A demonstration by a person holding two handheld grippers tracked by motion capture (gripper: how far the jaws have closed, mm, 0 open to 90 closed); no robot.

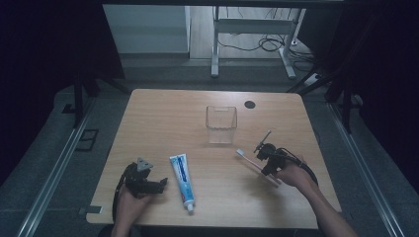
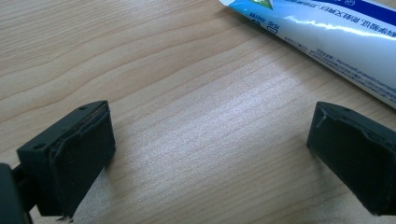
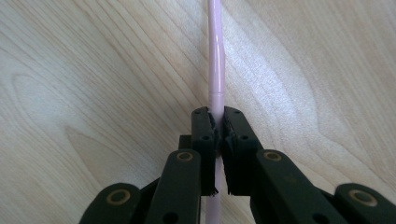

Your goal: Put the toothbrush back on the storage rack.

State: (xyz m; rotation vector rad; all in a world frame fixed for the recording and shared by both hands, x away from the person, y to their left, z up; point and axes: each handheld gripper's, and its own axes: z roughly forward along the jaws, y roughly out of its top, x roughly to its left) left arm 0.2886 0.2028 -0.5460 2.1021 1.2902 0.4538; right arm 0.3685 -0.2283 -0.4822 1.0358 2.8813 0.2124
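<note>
Clear plastic cup (image 1: 221, 124) upright mid-table, wooden table (image 1: 163, 116), black round grommet (image 1: 250, 104) near far edge

A lab-like recording space is suggested. The wooden tabletop (image 1: 163, 118) is flanked by metal rails (image 1: 54, 173) and dark curtains (image 1: 44, 44). Loose cables (image 1: 267, 44) are seen on the floor.

One light wooden rectangular tabletop (image 1: 163, 113) carries everything. On it lie one white-and-blue plastic toothpaste tube (image 1: 182, 180), one pale pink plastic toothbrush with a white head (image 1: 247, 159), and one clear square plastic cup (image 1: 221, 124) standing upright. There is one small round black spot (image 1: 250, 104) near the tabletop's far edge. Two black claws are counted: one left claw (image 1: 163, 182) and one right claw (image 1: 260, 157). Two hands hold them, one left hand (image 1: 129, 202) and one right hand (image 1: 292, 174).
</note>
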